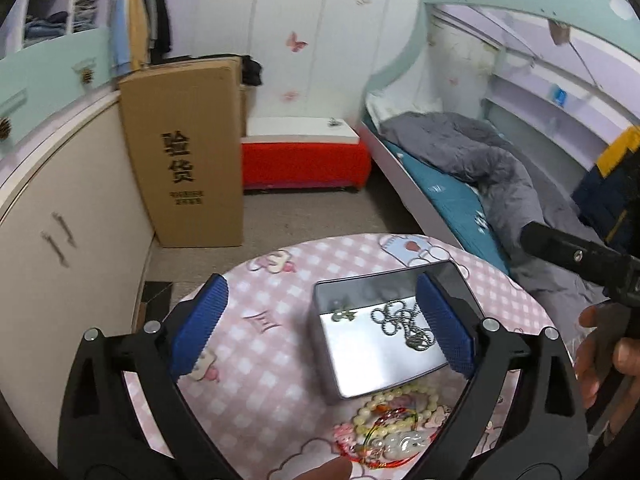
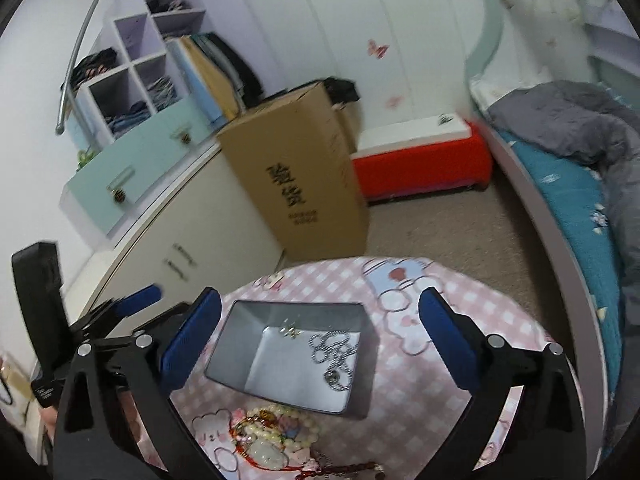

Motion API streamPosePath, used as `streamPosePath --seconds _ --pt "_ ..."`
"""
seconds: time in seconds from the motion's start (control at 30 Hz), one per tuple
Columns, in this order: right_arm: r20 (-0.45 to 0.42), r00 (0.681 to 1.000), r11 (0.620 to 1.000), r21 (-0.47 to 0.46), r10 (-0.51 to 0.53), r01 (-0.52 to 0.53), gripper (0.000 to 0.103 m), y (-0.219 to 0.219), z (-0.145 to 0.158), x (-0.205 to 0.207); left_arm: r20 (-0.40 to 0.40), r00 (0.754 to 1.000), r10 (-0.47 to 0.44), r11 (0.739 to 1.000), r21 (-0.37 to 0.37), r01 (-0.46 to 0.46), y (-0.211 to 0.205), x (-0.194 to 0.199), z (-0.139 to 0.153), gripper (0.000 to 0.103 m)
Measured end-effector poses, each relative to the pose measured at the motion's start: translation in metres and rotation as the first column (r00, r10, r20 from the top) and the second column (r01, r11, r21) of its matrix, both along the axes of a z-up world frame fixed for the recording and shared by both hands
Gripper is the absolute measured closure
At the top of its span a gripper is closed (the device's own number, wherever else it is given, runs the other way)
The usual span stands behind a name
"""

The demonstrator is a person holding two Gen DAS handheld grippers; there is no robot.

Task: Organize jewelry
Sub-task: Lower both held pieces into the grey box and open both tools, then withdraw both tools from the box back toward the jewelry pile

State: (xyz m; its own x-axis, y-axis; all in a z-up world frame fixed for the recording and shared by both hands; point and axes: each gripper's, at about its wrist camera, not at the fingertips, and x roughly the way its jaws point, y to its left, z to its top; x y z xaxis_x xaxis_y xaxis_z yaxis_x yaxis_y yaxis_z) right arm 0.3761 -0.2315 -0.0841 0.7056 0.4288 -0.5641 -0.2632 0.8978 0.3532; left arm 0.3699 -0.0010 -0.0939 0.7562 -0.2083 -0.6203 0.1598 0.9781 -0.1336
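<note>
A silver metal tin (image 1: 352, 372) (image 2: 240, 368) stands open on the round pink checked table (image 1: 260, 380) (image 2: 400, 392). Inside it lie a silver ball chain with a pendant (image 1: 400, 320) (image 2: 334, 350) and a small gold piece (image 1: 344, 315) (image 2: 291, 332). In front of the tin is a heap of jewelry (image 1: 384, 428) (image 2: 268, 436): cream bead strands, a red cord, a pale pendant. My left gripper (image 1: 320, 328) hovers open over the tin, nothing between its blue pads. My right gripper (image 2: 318, 340) is open above the tin too, empty.
A tall cardboard box (image 1: 188, 152) (image 2: 304, 176) stands on the floor beyond the table. A red bench (image 1: 304, 160) (image 2: 424, 160) is against the far wall, and a bed with a grey quilt (image 1: 480, 168) (image 2: 572, 128) at the right. A cabinet (image 1: 60, 208) runs along the left.
</note>
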Motion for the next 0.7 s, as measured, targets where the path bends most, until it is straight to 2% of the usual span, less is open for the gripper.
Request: streamPosePath --seconds 0.27,0.47,0.7 --pt "0.075 0.996 0.997 -0.045 -0.057 0.06 0.008 -0.001 0.013 -0.022 0.063 0.996 0.07 0.997 -0.018 -0.069 0.023 -0.037 0.01 0.009" --pt "0.134 0.989 0.995 -0.07 -0.068 0.077 0.008 0.0 0.027 -0.046 0.099 0.992 0.077 0.997 -0.012 -0.076 0.026 -0.067 0.015 0.009" --pt "0.166 0.98 0.99 -0.071 -0.106 0.119 0.008 -0.013 0.03 -0.078 0.122 0.99 0.074 0.997 0.004 -0.075 0.027 -0.092 0.011 0.009"
